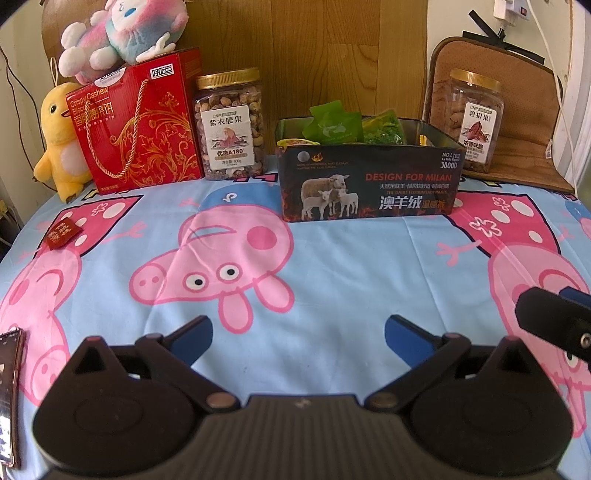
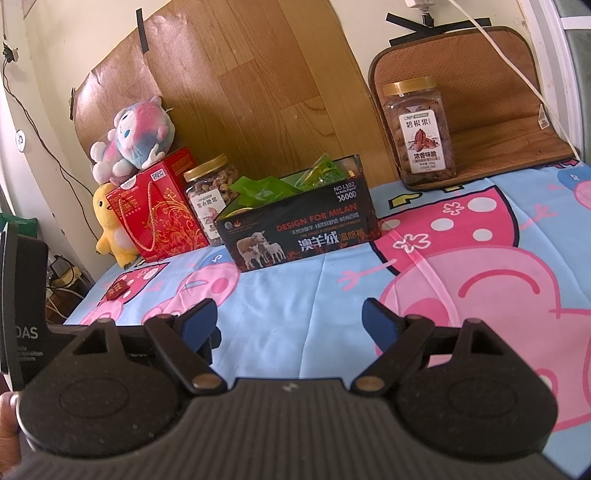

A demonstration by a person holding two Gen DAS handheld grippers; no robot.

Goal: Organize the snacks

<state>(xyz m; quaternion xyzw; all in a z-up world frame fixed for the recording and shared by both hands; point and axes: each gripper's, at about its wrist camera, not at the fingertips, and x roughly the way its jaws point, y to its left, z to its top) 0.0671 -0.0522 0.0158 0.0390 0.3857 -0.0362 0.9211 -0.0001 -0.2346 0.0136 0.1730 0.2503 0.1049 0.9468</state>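
Note:
A black box (image 1: 369, 181) printed with sheep stands at the back of the table and holds green snack packets (image 1: 334, 123); it also shows in the right wrist view (image 2: 299, 229). A small red snack packet (image 1: 63, 232) lies on the cloth at the far left, also in the right wrist view (image 2: 117, 291). A jar of cashews (image 1: 231, 125) stands left of the box, a jar of pecans (image 1: 474, 120) to its right. My left gripper (image 1: 298, 338) is open and empty above the cloth. My right gripper (image 2: 290, 321) is open and empty.
A red gift box (image 1: 136, 122) with plush toys (image 1: 122, 33) on it and a yellow duck toy (image 1: 59, 140) stand at the back left. A brown cushion (image 1: 517, 110) leans at the back right. A phone (image 1: 9, 387) lies at the left edge.

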